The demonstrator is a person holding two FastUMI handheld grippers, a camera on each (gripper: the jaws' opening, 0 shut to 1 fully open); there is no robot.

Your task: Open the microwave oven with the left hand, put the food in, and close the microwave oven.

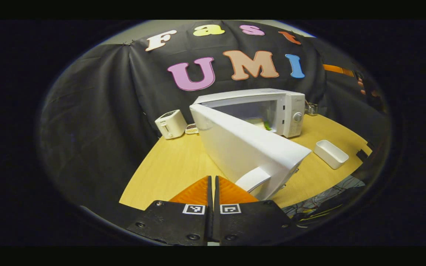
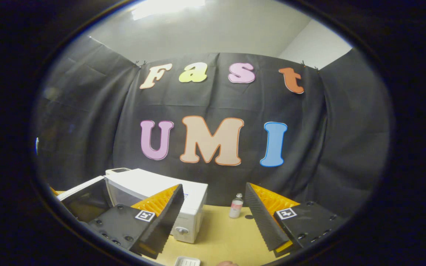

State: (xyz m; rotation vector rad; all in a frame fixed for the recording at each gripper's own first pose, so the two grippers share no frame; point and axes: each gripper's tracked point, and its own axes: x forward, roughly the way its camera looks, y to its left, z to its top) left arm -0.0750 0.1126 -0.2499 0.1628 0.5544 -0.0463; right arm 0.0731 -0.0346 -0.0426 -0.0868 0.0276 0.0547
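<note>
The microwave (image 1: 272,111) sits on the wooden table (image 1: 168,166) with its door (image 1: 246,147) swung wide open toward the left gripper (image 1: 213,184). That gripper's two fingers are pressed together with nothing between them, just beside the door handle (image 1: 252,180). Something green, the food (image 1: 266,125), lies inside the microwave. A toaster (image 1: 171,123) stands to its left and a white tray (image 1: 330,153) to its right. The right gripper (image 2: 213,207) is spread wide and holds nothing, near a small bottle (image 2: 236,205).

The microwave oven (image 1: 290,111) stands open on the counter (image 1: 168,166), its door (image 1: 246,147) swung toward the closed hand-held gripper (image 1: 213,184).
</note>
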